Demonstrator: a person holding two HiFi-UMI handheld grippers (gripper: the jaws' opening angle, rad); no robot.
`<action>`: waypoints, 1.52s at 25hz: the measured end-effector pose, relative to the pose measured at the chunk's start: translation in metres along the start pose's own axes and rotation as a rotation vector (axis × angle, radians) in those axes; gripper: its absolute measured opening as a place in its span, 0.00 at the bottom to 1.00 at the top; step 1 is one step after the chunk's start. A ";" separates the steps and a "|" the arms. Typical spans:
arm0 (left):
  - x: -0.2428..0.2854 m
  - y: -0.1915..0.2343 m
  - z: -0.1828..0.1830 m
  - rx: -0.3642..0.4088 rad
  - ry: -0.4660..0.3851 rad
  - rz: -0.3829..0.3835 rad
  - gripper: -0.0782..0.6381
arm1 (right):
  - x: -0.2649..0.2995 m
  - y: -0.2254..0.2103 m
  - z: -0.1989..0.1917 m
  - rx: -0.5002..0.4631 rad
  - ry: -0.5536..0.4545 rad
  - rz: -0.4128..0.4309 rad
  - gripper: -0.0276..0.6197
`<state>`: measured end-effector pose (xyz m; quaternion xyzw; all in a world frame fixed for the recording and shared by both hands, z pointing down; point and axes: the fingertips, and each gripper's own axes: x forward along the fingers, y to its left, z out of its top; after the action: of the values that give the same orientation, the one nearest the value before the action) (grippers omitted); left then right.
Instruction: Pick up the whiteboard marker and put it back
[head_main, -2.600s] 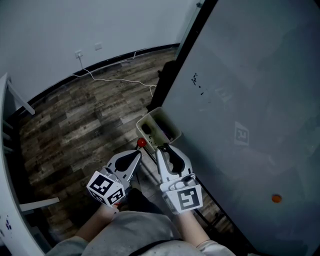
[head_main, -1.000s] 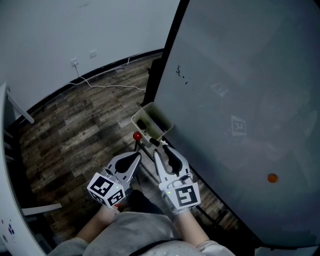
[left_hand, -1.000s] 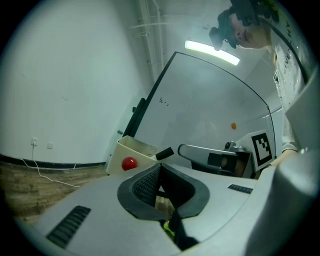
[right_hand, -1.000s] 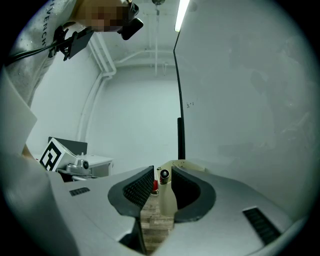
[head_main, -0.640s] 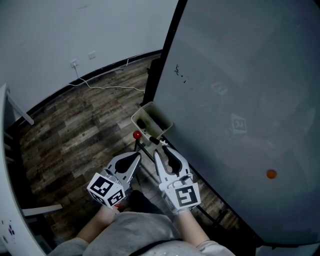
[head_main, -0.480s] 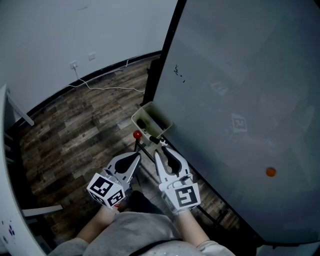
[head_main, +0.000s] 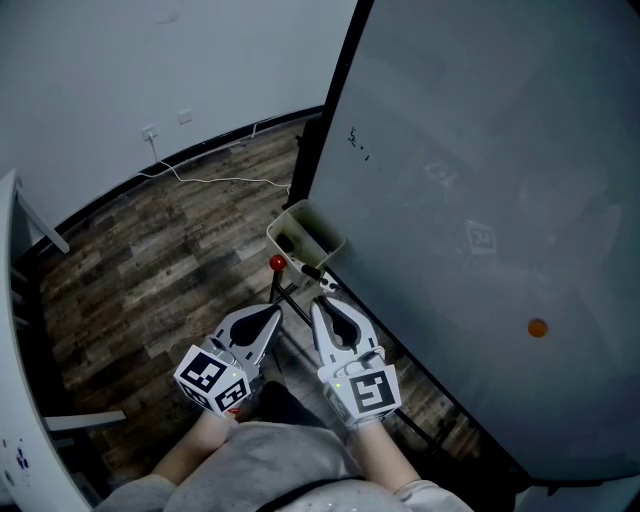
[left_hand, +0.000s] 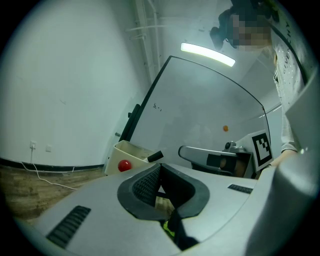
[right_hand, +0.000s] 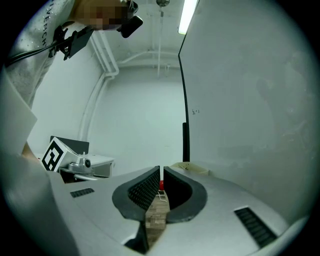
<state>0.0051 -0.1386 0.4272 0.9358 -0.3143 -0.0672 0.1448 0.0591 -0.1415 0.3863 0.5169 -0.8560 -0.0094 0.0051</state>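
Note:
A beige tray (head_main: 318, 232) hangs at the lower corner of the whiteboard (head_main: 480, 200). The whiteboard marker (head_main: 312, 272), dark-capped, pokes out over the tray's near end, and its black end (left_hand: 155, 156) shows in the left gripper view. A red ball (head_main: 277, 263) sits beside the tray. My left gripper (head_main: 275, 310) and right gripper (head_main: 322, 305) hover side by side just short of the tray, both shut and holding nothing. The right gripper view looks past its shut jaws at the red ball (right_hand: 161, 185) and the tray (right_hand: 192, 169).
An orange magnet (head_main: 538, 327) sticks to the whiteboard. Black stand legs (head_main: 290, 297) run under the tray. A white cable (head_main: 220, 180) lies on the wood floor by the wall. A white panel edge (head_main: 20, 330) stands at far left.
The view has drifted a little, so the tray and board sit slightly differently in frame. Both grippers stay shut and close together below the tray.

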 end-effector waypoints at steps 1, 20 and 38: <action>-0.002 -0.001 0.000 0.001 0.000 0.000 0.13 | -0.001 0.002 0.000 0.001 0.000 0.002 0.10; -0.043 -0.028 0.009 0.027 -0.023 -0.010 0.13 | -0.035 0.042 0.009 -0.023 0.000 0.022 0.07; -0.078 -0.053 0.008 0.041 -0.036 -0.007 0.13 | -0.068 0.074 0.014 -0.012 0.017 0.020 0.07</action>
<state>-0.0285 -0.0531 0.4054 0.9383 -0.3150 -0.0779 0.1197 0.0252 -0.0465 0.3740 0.5085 -0.8608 -0.0100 0.0158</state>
